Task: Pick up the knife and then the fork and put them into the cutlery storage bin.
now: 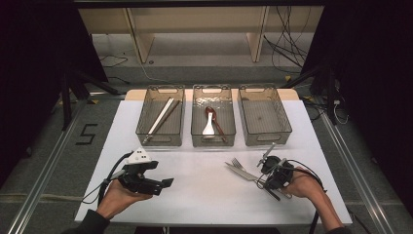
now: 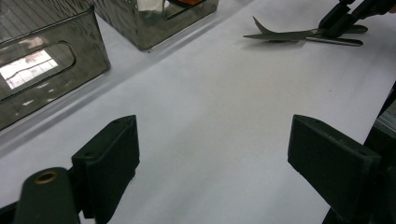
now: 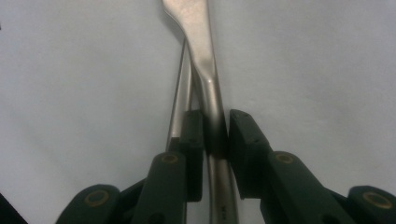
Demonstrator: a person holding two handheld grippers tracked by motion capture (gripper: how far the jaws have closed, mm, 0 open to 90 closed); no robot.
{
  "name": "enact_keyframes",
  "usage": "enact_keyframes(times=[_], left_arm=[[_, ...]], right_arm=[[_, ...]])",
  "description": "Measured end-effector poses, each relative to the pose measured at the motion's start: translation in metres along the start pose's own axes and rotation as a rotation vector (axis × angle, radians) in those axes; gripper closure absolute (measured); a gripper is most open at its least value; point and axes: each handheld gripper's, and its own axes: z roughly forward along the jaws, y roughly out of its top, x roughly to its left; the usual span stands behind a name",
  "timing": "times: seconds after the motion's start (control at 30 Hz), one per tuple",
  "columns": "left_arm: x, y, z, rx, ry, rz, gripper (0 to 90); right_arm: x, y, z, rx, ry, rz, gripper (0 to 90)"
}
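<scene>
Right hand-held gripper [image 3: 215,133] clamped on fork [image 3: 201,56] handle, knife [image 3: 180,107] just beside, left hand-held gripper [image 2: 212,154] open.

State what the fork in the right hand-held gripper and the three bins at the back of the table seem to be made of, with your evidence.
Fork: probably stainless steel, a smooth grey surface with a soft sheen. Bins: likely clear smoky plastic, since the table shows through their ribbed walls. The right hand-held gripper is clamped on the fork's handle.

Steel fork [image 3: 205,70] and knife [image 1: 242,173], side by side
</scene>
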Motion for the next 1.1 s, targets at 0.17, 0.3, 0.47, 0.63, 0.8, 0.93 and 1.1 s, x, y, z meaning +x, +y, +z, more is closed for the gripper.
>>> enact_keyframes(times=[0.17, 0.3, 0.47, 0.63, 0.8, 0.93, 1.1], left_arm=[[-0.0003, 0.0002, -0.0002, -0.004, 0.000, 0.001, 16.1], [-0.0001, 0.0003, 0.0003, -0.001, -0.001, 0.000, 16.1], [-0.0002, 0.0005, 0.0007, 0.000, -0.002, 0.004, 16.1], [-0.0006, 0.0006, 0.0003, -0.002, -0.001, 0.002, 16.1], [-0.0003, 0.0007, -0.0003, -0.007, -0.001, 0.000, 16.1], [0.0000, 0.0007, -0.0010, -0.010, 0.000, 0.005, 16.1], [0.0008, 0.0005, -0.0017, -0.014, 0.004, -0.002, 16.1]], right_arm=[[0.0015, 0.0009, -0.0002, 0.006, 0.002, -0.019, 80.0], [0.0011, 0.0011, -0.0002, 0.007, 0.006, -0.015, 79.9], [0.0000, 0.0024, -0.0002, 0.011, 0.012, -0.009, 79.3], [-0.0007, 0.0033, 0.0002, 0.011, 0.017, -0.002, 78.9], [-0.0003, 0.0030, -0.0001, 0.009, 0.016, -0.014, 79.9], [0.0000, 0.0030, -0.0017, -0.008, 0.016, -0.007, 80.2], [0.0008, 0.0034, -0.0068, -0.040, 0.021, -0.009, 80.3]])
